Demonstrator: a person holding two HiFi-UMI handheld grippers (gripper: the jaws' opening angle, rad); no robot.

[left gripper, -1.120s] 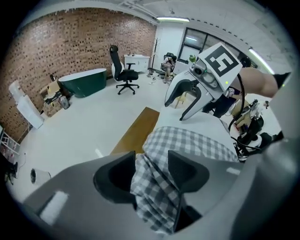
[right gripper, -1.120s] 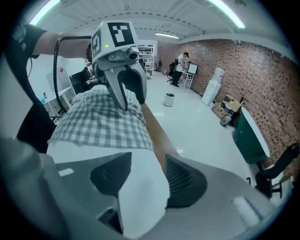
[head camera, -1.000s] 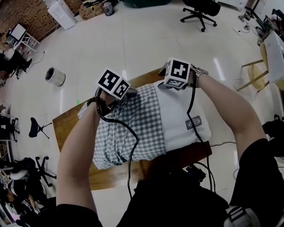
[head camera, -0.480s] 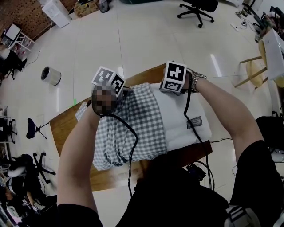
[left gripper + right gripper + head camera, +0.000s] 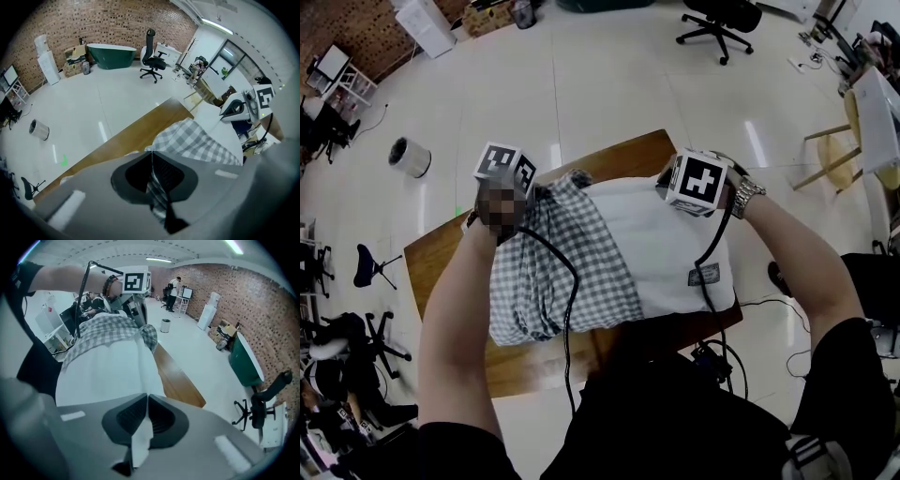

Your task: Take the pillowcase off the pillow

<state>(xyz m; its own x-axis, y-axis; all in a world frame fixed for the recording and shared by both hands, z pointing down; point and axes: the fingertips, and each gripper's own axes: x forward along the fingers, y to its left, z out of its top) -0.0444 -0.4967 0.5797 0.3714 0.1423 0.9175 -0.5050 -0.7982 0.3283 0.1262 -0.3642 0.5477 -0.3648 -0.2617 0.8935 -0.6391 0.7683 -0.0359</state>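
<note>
A white pillow lies on the wooden table, its left half inside a grey-checked pillowcase. My left gripper is at the case's far edge. Its jaws have just been closing and are shut on a fold of the checked pillowcase, which runs between the left gripper's pads. My right gripper is at the bare pillow's far right corner, shut on a pinch of the white pillow cloth. From the right gripper I see the pillowcase and the left gripper beyond.
Black cables trail from both grippers across the pillow to the person's body at the near edge. The table's far edge drops to a shiny white floor. An office chair, a white cylinder and a wooden chair stand around.
Both jaws went from open to shut on cloth. The left gripper moved left with the case's edge, baring more white pillow. The right gripper shifted right and nearer.
</note>
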